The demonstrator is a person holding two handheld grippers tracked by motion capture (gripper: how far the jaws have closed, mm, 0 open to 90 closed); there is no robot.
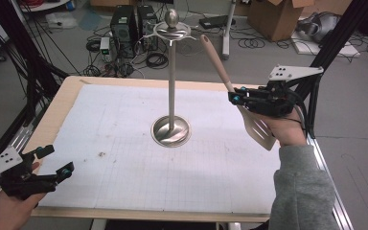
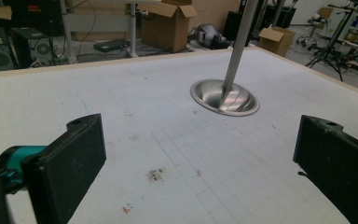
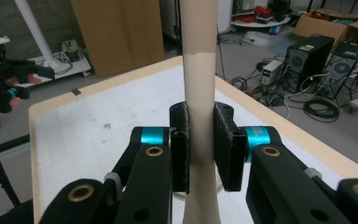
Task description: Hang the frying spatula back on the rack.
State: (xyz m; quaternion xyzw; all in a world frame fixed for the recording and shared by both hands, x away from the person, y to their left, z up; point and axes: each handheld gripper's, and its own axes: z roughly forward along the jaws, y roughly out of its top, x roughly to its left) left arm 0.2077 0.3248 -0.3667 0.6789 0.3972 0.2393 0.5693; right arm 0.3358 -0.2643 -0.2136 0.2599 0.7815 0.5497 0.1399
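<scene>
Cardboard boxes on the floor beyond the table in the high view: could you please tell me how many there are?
1: a brown open cardboard box stands on the floor at the top right; others may be hidden beyond the frame.

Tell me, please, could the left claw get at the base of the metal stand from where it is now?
Probably yes: the left claw is open and empty, and only bare white mat lies between it and the stand's base.

Metal stand [image 1: 171, 130] on papered table [image 1: 67, 91]
</scene>
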